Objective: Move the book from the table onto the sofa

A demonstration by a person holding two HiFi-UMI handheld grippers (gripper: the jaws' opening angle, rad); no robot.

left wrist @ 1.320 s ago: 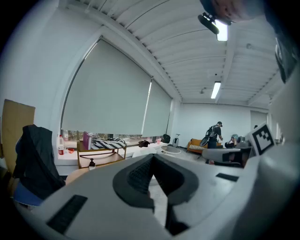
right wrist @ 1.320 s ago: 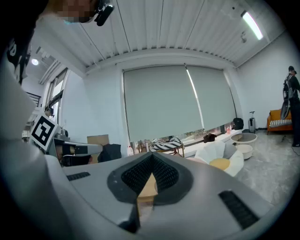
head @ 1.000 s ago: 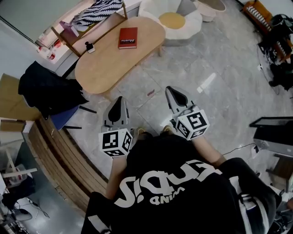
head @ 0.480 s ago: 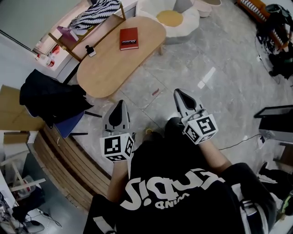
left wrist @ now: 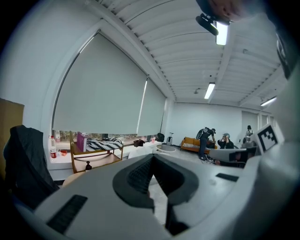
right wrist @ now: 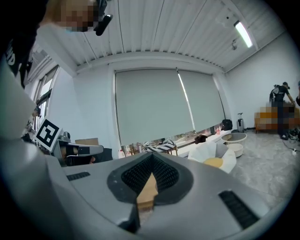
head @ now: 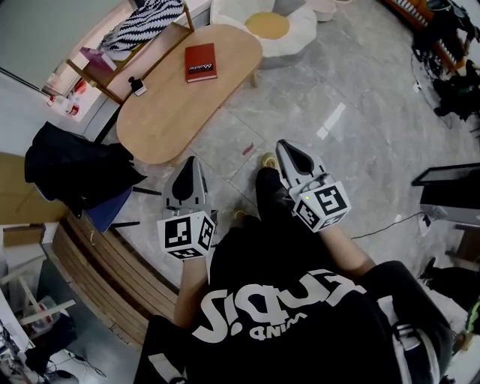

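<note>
A red book [head: 201,63] lies flat on the far part of the oval wooden table [head: 169,116]. Beyond the table stands a white petal-shaped seat [head: 296,34] with a yellow cushion [head: 268,25]; the right gripper view shows that seat [right wrist: 206,152] too. My left gripper [head: 189,162] is shut and empty, its tips just short of the table's near end. My right gripper [head: 285,147] is also shut and empty, held over the floor to the right of the table. In the right gripper view the tabletop [right wrist: 147,192] shows in the slit between the closed jaws.
A black jacket [head: 75,161] hangs over a chair left of the table. A wooden rack [head: 139,49] with a striped cloth [head: 146,19] stands behind it, and a small dark bottle [head: 136,82] sits on the table's left edge. A far orange couch [left wrist: 193,143] and people stand across the room.
The person has stepped forward; a foot now shows between the grippers. The left gripper has come closer to the table's near end. Both grippers stay shut.
</note>
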